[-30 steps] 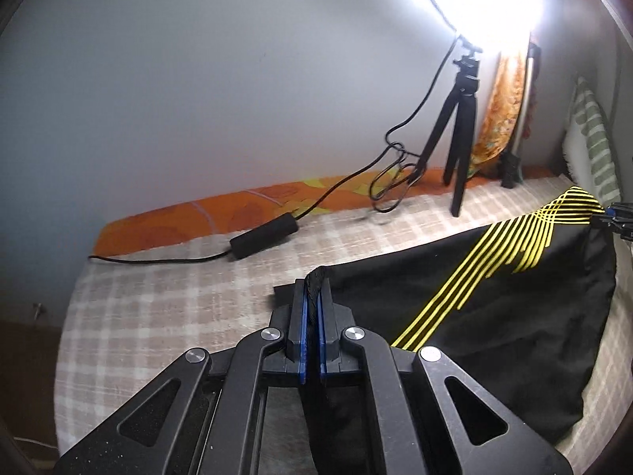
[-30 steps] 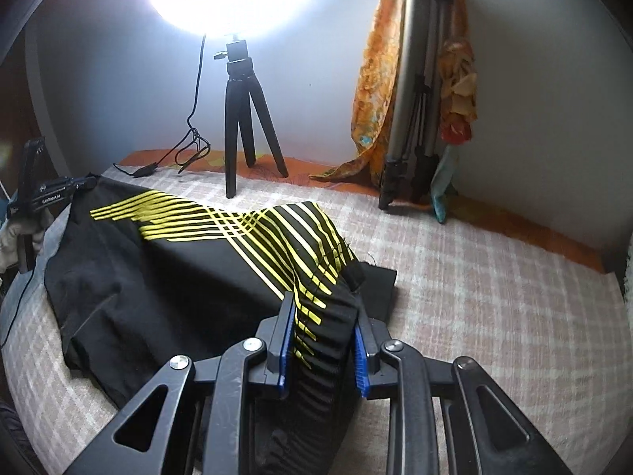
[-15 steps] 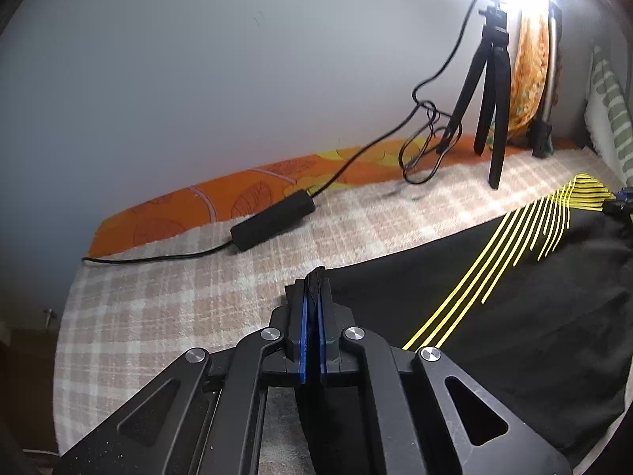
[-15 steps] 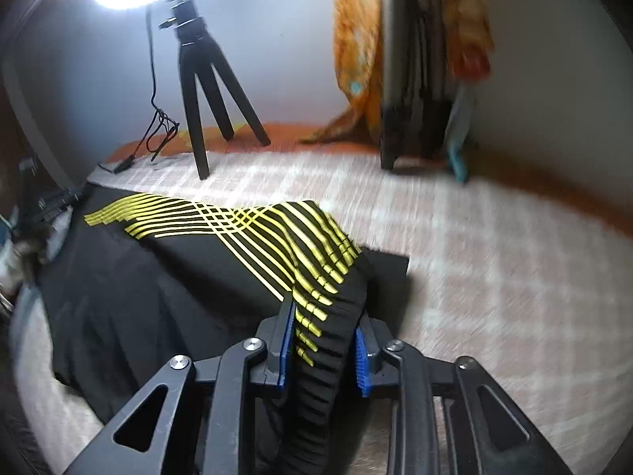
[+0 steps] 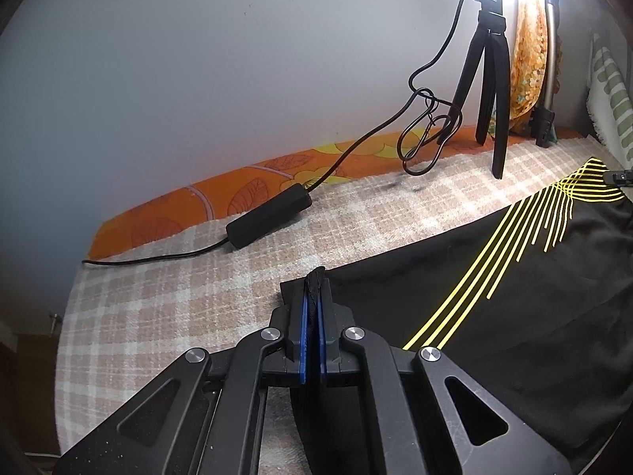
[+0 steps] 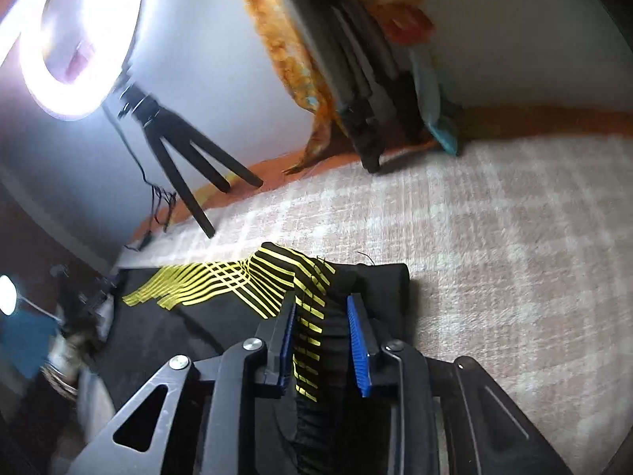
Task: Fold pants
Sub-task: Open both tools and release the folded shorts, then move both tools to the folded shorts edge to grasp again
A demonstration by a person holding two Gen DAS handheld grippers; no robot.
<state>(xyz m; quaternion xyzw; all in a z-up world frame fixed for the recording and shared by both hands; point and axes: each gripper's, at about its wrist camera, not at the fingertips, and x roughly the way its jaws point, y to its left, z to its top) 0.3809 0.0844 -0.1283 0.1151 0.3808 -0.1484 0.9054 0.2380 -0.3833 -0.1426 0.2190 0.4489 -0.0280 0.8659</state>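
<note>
The black pants (image 5: pixel 514 297) with yellow stripes lie spread on the checked cloth. My left gripper (image 5: pixel 312 297) is shut on a black hem corner of the pants, low over the cloth. In the right wrist view my right gripper (image 6: pixel 322 308) holds the bunched yellow-striped part of the pants (image 6: pixel 221 289) between its blue pads; the jaws stand wider than half a second ago, with fabric still between them. The right gripper's tip also shows in the left wrist view (image 5: pixel 619 177) at the far striped corner.
A ring light (image 6: pixel 75 39) on a black tripod (image 5: pixel 490 79) stands at the back by the wall. Its cable and black control box (image 5: pixel 269 215) lie on the cloth. A second tripod draped with orange fabric (image 6: pixel 356 79) stands beside it. A striped pillow (image 5: pixel 609 79) is far right.
The right gripper's jaws have widened around the striped fabric and its view has tilted and swung. The left gripper has kept its grip on the hem and shifted slightly, with the pants pulled flatter.
</note>
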